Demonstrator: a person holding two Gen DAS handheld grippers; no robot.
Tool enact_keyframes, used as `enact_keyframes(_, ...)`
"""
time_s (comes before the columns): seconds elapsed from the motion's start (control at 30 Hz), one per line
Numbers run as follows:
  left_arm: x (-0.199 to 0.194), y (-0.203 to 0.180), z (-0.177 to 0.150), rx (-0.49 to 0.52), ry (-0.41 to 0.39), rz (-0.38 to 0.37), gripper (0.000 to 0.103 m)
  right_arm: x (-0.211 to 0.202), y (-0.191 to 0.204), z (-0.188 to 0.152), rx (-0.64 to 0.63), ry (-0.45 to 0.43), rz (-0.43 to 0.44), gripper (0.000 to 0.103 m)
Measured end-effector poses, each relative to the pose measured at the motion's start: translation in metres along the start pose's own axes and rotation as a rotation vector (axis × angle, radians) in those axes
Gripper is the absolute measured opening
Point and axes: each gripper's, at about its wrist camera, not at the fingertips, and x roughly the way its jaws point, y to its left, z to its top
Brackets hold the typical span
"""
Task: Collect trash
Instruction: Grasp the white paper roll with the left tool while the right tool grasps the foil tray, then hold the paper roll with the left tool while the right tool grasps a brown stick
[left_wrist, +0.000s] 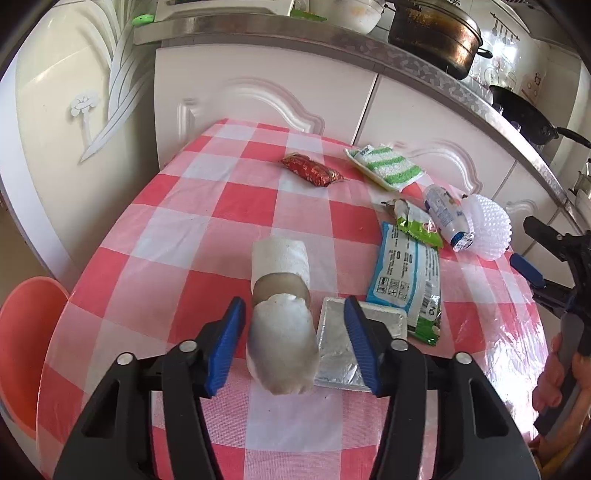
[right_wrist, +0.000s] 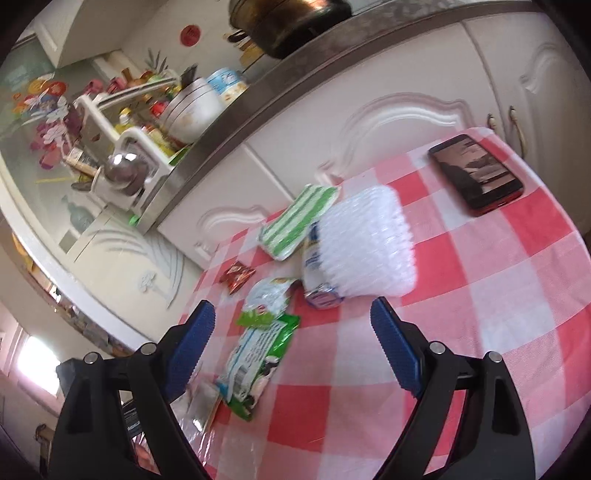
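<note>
Directly between the blue pads of the left gripper (left_wrist: 293, 325) a crumpled paper wad (left_wrist: 282, 350) is lying on the checked worktop (left_wrist: 236, 206), with the jaws being held apart on either side and not yet touching it. Just behind it a paper roll (left_wrist: 279, 266) is resting, and a foil packet (left_wrist: 341, 347) is lying beside it under the right pad. Further off, a blue and green wrapper (left_wrist: 406, 280), a small bottle (left_wrist: 445, 218), a white foam net (left_wrist: 487, 225), a striped sponge (left_wrist: 391, 166) and a red wrapper (left_wrist: 314, 170) are being left scattered. An orange bin (left_wrist: 26, 350) is standing beside the worktop at the left.

The right gripper (right_wrist: 291, 347) is being held open above the worktop, near the foam net (right_wrist: 365, 243) and bottle (right_wrist: 317, 273); its view is blurred, so its exact target is perhaps the bottle. A phone (right_wrist: 476, 175) is lying well apart.

The wad is judged to be the piece in hand. Closing on it is called for next, then carrying it to the bin.
</note>
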Motion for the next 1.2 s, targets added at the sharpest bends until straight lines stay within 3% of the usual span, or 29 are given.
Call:
enact_keyframes(0.13,0.001,0.003,-0.002,-0.013,0.001,-0.011,0.037,0.016,0.045,-0.018,-0.158,0.094,0.083,0.087)
enact_keyframes(0.27,-0.001,0.012,-0.003,-0.039,0.004,-0.021,0.034,0.033,0.085,-0.042,-0.384,0.188,0.097,0.087)
enact_keyframes(0.4,-0.006,0.018,-0.003,-0.049,-0.005,-0.024,0.033,0.049,0.103,-0.068,-0.480,0.288,0.106,0.087)
enact_keyframes(0.5,-0.009,0.020,-0.004,-0.048,-0.010,-0.039,0.033,0.054,0.105,-0.077,-0.460,0.342,0.135,0.084)
enact_keyframes(0.67,-0.006,0.019,-0.009,-0.038,-0.001,-0.058,0.033,0.067,0.100,-0.085,-0.372,0.430,0.159,0.060)
enact_keyframes(0.73,-0.007,0.018,-0.010,-0.030,0.005,-0.071,0.033,0.069,0.095,-0.086,-0.328,0.450,0.158,0.056)
enact_keyframes(1.03,-0.010,0.008,-0.020,-0.016,0.016,-0.106,0.034,0.075,0.083,-0.083,-0.235,0.418,0.165,0.032)
enact_keyframes(1.2,-0.011,0.004,-0.024,-0.022,0.018,-0.113,0.034,0.075,0.074,-0.078,-0.184,0.416,0.189,0.030)
